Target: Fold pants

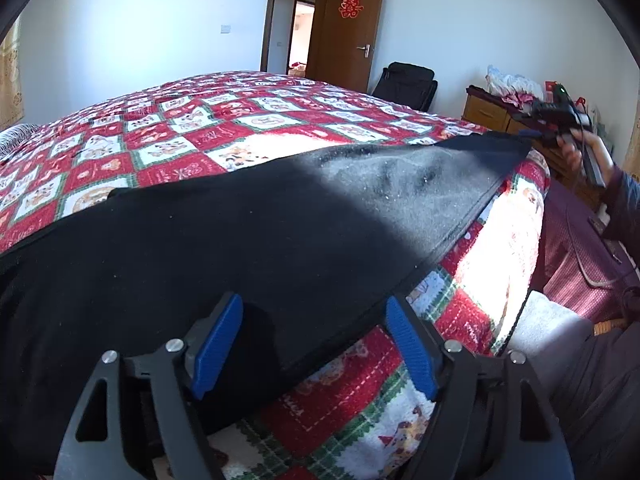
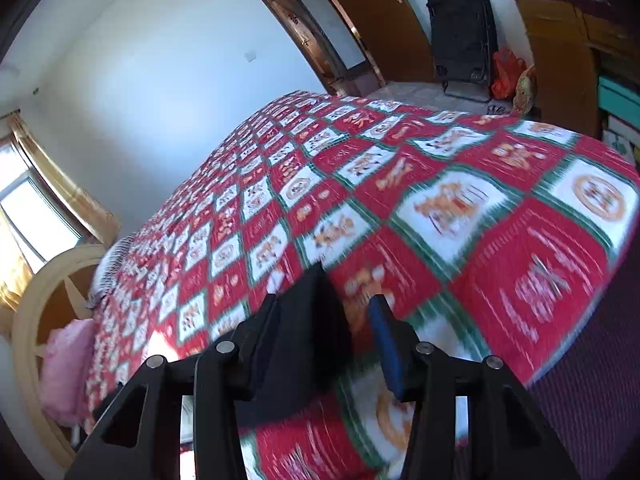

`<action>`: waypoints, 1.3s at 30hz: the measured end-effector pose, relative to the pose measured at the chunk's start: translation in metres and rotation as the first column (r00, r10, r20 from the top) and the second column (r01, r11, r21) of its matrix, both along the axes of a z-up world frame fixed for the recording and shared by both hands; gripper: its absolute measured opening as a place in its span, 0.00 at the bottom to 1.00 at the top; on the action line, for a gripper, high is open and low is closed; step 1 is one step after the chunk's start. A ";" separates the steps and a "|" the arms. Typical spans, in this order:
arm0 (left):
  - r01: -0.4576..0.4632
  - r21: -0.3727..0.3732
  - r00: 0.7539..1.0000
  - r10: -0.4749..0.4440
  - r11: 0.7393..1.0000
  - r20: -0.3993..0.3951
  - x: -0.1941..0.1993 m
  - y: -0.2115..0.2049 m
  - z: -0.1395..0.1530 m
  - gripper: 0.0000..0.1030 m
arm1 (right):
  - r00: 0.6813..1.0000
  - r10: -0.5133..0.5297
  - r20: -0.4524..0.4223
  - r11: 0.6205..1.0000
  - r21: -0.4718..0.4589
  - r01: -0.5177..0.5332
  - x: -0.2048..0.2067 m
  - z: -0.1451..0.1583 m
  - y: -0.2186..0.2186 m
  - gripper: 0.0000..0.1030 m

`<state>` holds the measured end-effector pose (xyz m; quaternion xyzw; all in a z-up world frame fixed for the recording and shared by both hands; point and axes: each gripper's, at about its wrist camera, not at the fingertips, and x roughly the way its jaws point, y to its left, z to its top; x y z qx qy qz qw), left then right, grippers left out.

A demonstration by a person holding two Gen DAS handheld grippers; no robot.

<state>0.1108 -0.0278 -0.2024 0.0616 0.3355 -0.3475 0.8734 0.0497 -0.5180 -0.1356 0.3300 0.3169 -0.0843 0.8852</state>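
Note:
Black pants (image 1: 248,240) lie flat along the near edge of the bed, stretching from the left foreground to the far right. My left gripper (image 1: 314,302) is open, its blue pads (image 1: 218,340) wide apart on either side of the pants' near hem and not pressing on it. The right gripper (image 1: 550,120), held in a hand, is at the pants' far end. In the right wrist view, which is blurred, my right gripper (image 2: 326,302) is open. A corner of the pants (image 2: 316,332) lies against its left finger, and the blue right pad (image 2: 386,340) is clear of the cloth.
The bed carries a red, white and green checked quilt (image 1: 192,136). A wooden dresser (image 1: 488,114) with clutter stands beyond its right end, with a black suitcase (image 2: 460,28) near the open door (image 1: 348,28). A pink pillow (image 2: 66,364) and a headboard are at the left.

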 end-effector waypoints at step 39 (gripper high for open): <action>-0.205 -0.038 0.978 0.206 0.978 0.020 0.010 0.034 0.005 0.89 | 0.962 0.242 -0.128 0.892 -0.361 -0.273 0.025 0.003 0.115 0.46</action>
